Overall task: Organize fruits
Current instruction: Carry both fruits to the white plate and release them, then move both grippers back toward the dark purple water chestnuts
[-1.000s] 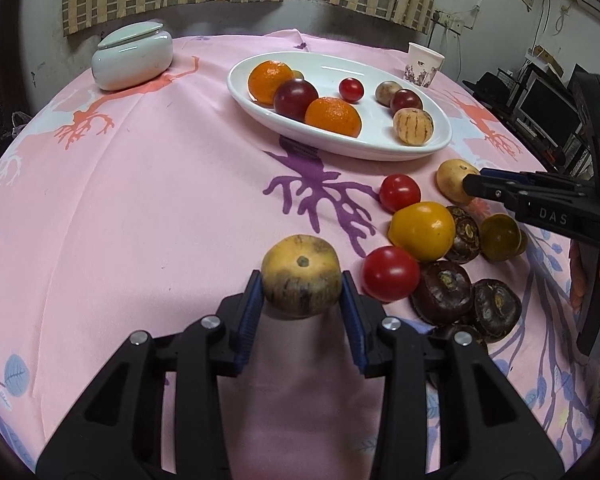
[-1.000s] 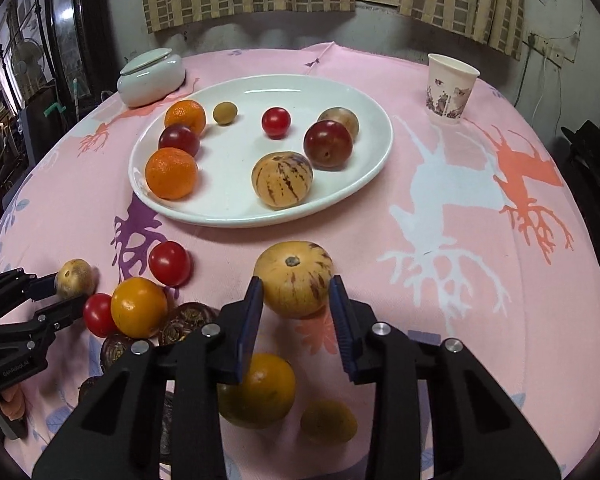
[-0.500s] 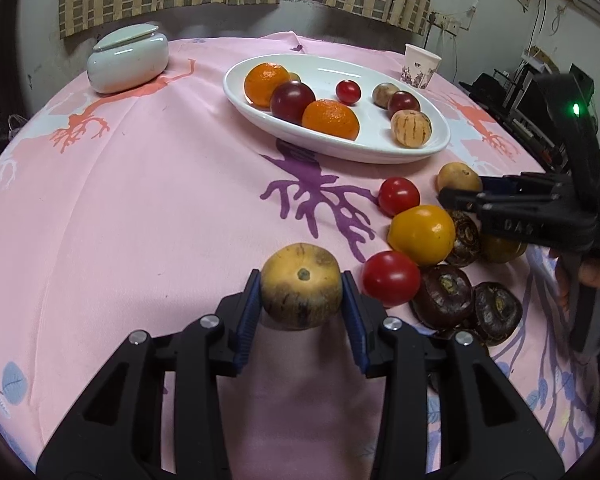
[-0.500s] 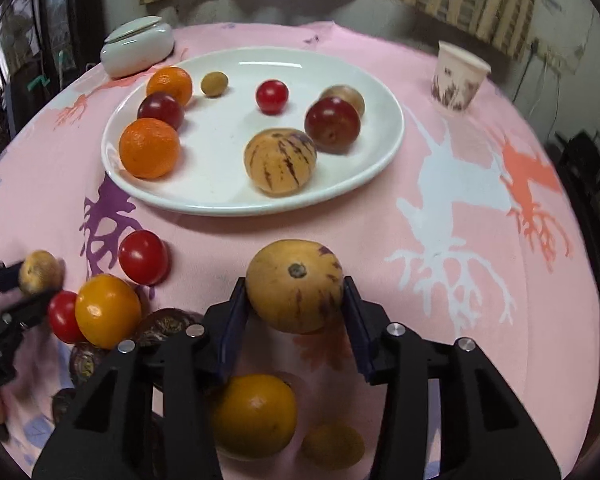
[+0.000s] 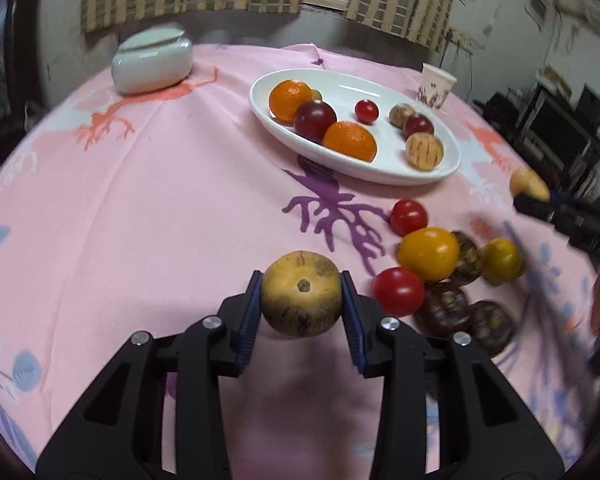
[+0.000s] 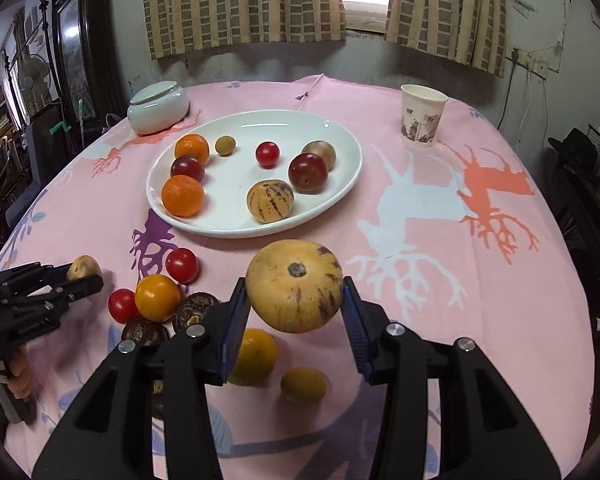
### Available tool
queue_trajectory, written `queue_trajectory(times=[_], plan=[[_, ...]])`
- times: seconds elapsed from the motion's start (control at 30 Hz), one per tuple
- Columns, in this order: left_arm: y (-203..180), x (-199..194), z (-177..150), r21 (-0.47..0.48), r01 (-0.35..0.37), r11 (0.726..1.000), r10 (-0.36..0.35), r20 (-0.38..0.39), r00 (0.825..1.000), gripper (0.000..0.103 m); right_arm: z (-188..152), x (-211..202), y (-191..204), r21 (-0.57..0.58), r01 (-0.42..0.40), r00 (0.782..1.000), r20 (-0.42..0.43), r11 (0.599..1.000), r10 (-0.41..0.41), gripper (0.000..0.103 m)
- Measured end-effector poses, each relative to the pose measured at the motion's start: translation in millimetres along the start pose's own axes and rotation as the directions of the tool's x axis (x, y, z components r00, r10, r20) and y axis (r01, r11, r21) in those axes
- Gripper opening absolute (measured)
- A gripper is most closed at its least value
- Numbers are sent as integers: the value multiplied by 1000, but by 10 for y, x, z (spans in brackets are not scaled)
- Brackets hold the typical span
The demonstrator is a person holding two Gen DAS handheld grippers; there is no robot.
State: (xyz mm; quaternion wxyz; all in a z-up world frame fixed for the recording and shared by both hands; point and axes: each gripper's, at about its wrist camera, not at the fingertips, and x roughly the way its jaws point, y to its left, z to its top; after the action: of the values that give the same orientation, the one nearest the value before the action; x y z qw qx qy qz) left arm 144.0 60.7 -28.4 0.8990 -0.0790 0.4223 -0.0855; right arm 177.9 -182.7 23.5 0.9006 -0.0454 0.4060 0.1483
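Note:
My left gripper (image 5: pixel 301 300) is shut on a tan striped melon (image 5: pixel 301 294), held above the pink cloth. My right gripper (image 6: pixel 294 304) is shut on a larger tan striped melon (image 6: pixel 295 291), lifted above the table in front of the white plate (image 6: pixel 332 132). The plate (image 5: pixel 454 160) holds oranges, plums, a cherry tomato and a striped melon. Loose fruit lies on the cloth: tomatoes (image 6: pixel 182 265), a yellow-orange fruit (image 6: pixel 157 297) and dark round fruits (image 5: pixel 444 310). The right gripper also shows at the right edge of the left wrist view (image 5: pixel 530 192).
A pale lidded ceramic dish (image 6: pixel 158 107) stands at the back left. A paper cup (image 6: pixel 422 120) stands at the back right. Furniture and electronics surround the round table. An orange fruit (image 6: pixel 256 356) and a small yellow fruit (image 6: pixel 303 385) lie under my right gripper.
My right gripper has lifted its melon higher off the cloth. My left gripper has risen a little, still holding its melon.

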Motion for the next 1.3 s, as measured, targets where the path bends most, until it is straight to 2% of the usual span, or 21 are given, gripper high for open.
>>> queue_trajectory(times=[0.03,0.1,0.23,0.37,0.5,0.67,0.8,1.0,1.03,1.1,1.17,1.3], plan=[[19,-54,34,-32,21,999,-21,-3,1000,38,1,-25,-3,-6,0,1000,4,1000,0,46],[-8,-168,98,-31,12,999,-11,14,1000,38,16,-66,-10,-11,-10,1000,16,1000,10,46],[-177,-386,356,24,25,999,-26,52,998,38,136,-118,24,-28,-47,998,43,999,48,46],[-382,-387,714,86,15,996,-22,85,996,38,327,-87,87,-60,-49,996,73,997,53,46],[-515,-161,1058,106,-2,994,-8,95,995,38,534,76,205,-106,-53,994,85,993,62,46],[-548,364,1408,84,11,996,-14,37,999,38,740,439,280,-145,-32,998,51,989,40,46],[-527,674,1559,66,-2,998,1,7,1000,38,867,740,249,-149,-18,1000,23,989,22,46],[-455,928,1573,47,-7,999,8,-32,999,39,930,1035,207,-137,-21,1000,-14,990,19,46],[-442,950,1568,38,-12,999,13,-27,1000,40,935,1067,197,-127,-36,999,-24,991,33,47],[-431,935,1565,25,-41,999,41,-4,999,74,952,1069,172,-99,-77,997,-9,992,77,48],[-442,840,1576,17,-60,998,59,43,997,76,968,1025,147,-74,-102,995,5,992,102,55],[-490,647,1562,34,-45,998,43,59,997,78,900,862,103,-54,-90,996,8,994,91,55]])
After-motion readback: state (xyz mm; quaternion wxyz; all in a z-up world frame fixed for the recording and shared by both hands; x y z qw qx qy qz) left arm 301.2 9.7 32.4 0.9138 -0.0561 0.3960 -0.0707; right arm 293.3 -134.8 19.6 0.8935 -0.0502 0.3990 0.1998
